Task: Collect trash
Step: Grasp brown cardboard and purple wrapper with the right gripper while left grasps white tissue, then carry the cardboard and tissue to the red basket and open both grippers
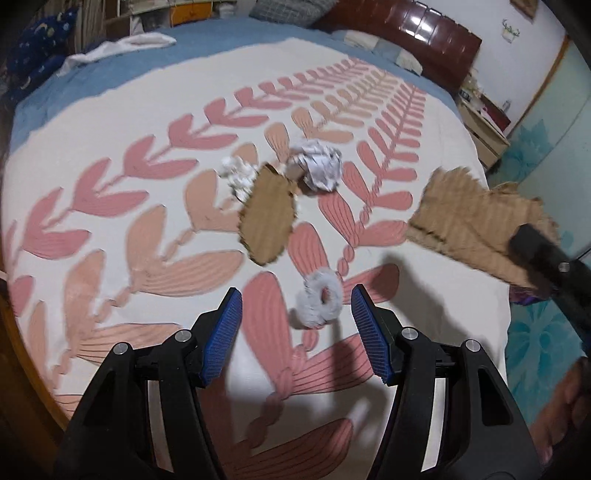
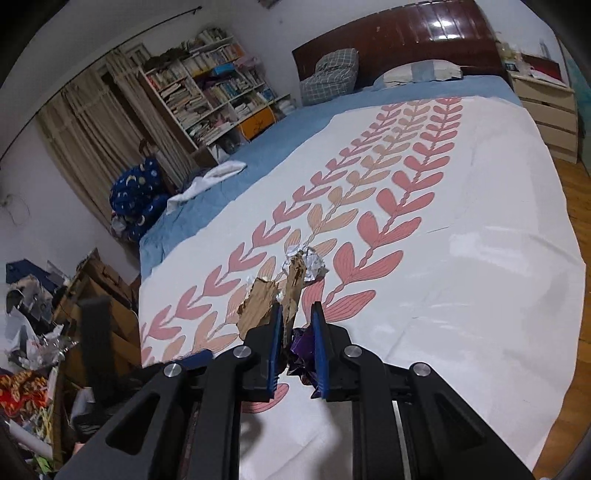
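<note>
Trash lies on the leaf-patterned bedspread [image 1: 110, 258]. A grey fluffy ring [image 1: 317, 304] sits just ahead of my open left gripper [image 1: 296, 295], between its blue pads but untouched. Farther on lie a flat cardboard scrap [image 1: 267, 221], a large crumpled paper ball [image 1: 319, 166] and a smaller wad [image 1: 238, 175]. My right gripper [image 2: 297, 310] is shut on a torn cardboard piece [image 2: 291, 295], with a crumpled purple wrapper [image 2: 301, 349] also between its jaws. That held cardboard [image 1: 469, 218] hangs above the bed's right side in the left wrist view, and the paper ball [image 2: 308, 264] lies beyond it.
A white cloth [image 1: 122, 46] lies on the blue sheet at the far left. Pillows [image 2: 330, 75] rest against the dark headboard [image 2: 406, 33]. A nightstand [image 2: 550, 107] stands by the wooden floor on the right; a bookshelf [image 2: 214, 85] and cluttered piles [image 2: 33, 332] are on the left.
</note>
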The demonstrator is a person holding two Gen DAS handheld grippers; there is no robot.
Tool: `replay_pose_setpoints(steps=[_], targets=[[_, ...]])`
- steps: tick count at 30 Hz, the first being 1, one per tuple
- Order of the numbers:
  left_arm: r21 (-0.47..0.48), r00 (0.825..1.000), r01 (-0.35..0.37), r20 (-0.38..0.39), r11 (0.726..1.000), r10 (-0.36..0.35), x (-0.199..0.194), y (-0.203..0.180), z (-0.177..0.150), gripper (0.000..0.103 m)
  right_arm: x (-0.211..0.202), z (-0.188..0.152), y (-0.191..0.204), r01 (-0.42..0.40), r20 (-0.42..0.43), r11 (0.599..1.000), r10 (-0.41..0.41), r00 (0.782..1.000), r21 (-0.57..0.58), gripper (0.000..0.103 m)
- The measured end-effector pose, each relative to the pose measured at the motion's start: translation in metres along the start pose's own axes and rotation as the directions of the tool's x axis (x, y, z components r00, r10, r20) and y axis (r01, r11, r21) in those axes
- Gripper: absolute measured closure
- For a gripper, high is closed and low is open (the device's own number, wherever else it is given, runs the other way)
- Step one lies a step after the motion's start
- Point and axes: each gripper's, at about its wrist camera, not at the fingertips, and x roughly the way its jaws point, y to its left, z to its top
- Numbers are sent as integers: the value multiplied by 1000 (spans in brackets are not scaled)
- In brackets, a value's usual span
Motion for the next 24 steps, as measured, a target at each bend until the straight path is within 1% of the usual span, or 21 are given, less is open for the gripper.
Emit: replay_pose_setpoints(steps=[2, 7, 8, 9, 10, 11, 15, 18, 22, 24], targets=[[10, 1000, -11, -7, 1000, 11, 7, -4, -1, 41, -6, -1, -3, 1, 3, 1000, -1, 1000, 4, 86], [59, 997, -71, -9, 996, 71, 28, -16, 1, 41, -18, -2, -10, -4, 13, 1000, 4, 1000, 9, 86], [64, 997, -81, -8, 995, 81, 30, -17, 2, 43, -21, -3, -12, -2, 15, 1000, 1, 1000, 10, 86], [66, 996, -90, -4, 994, 90, 31, -18, 3, 49, -23, -5, -14, -2, 14, 1000, 1, 1000, 15, 86], [72, 995, -98, -6, 993, 99, 32, -20, 4, 71, -26, -6, -15, -2, 16, 1000, 2, 1000, 20, 86], [74, 995, -96, -10, 993, 97, 32, -21, 4, 83, -29, -7, -15, -2, 19, 1000, 1, 1000, 23, 86], [49, 998, -58, -12, 997, 58, 25, -25, 1, 86, -47, -12, -15, 6, 43, 1000, -7, 999, 19, 86], [70, 999, -47, 16, 996, 47, 10, -38, -3, 88, -63, -18, -13, 13, 65, 1000, -14, 998, 18, 86], [105, 995, -32, 96, 994, 22, -33, -61, -10, 88, -99, -29, -6, 25, 110, 1000, -25, 994, -5, 86], [125, 990, -28, 143, 992, 10, -62, -74, -18, 88, -119, -36, -1, 40, 133, 999, -37, 990, -24, 86]])
